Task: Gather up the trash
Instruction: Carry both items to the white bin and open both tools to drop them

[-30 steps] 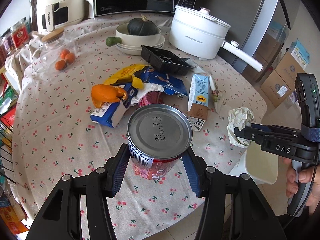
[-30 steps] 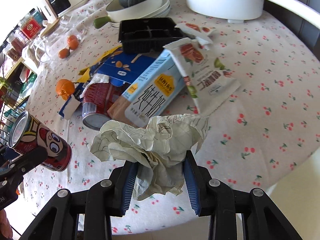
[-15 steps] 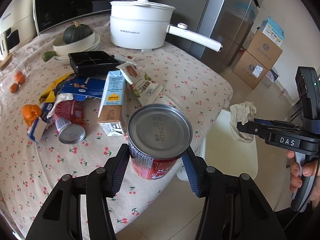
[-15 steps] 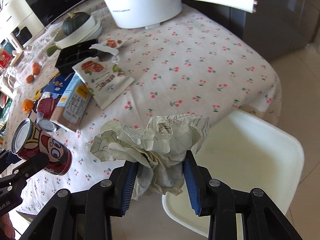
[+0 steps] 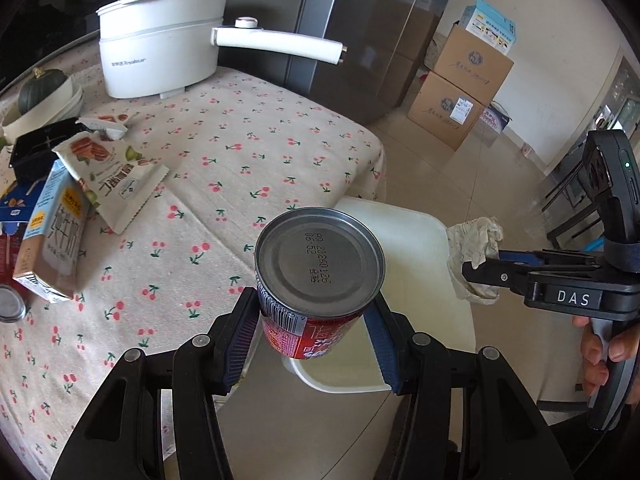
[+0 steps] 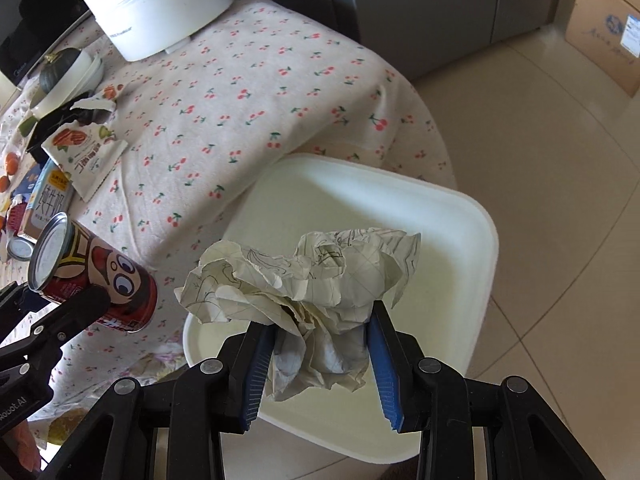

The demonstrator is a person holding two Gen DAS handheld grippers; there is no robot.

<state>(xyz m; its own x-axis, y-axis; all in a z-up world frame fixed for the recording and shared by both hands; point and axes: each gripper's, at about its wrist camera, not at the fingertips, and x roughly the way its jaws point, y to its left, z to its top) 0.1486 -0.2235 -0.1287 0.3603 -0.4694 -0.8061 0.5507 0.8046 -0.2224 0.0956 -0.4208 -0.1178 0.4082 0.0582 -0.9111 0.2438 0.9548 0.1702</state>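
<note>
My left tool [image 5: 312, 312] is clamped on the red drink can with the silver metal end [image 5: 318, 264], blue pads pressed to both its sides, the can tipped so its flat stamped end faces the camera. It hangs over the edge of the worktop draped in a cherry-print tablecloth [image 5: 248, 152], right where the cloth meets the white plastic bin [image 5: 416, 240] standing just beside it. In my right tool [image 6: 320, 336] I've got the crumpled ball of cream paper with drawn lines [image 6: 316, 276], squeezed tight between the pads and billowing out above them, and it sits directly over the bin's open mouth. From the right wrist view the can shows at nine o'clock, a cartoon face on its side. Back on the worktop at nine to ten o'clock in the left view lie a light blue milk carton [image 5: 56, 236] on its side and a flat white snack wrapper [image 5: 116, 176], touching each other. At eleven o'clock stands a white electric cooking pot with a long handle [image 5: 160, 56]. Brown cardboard boxes [image 5: 460, 92] sit stacked on the floor at two o'clock.
</note>
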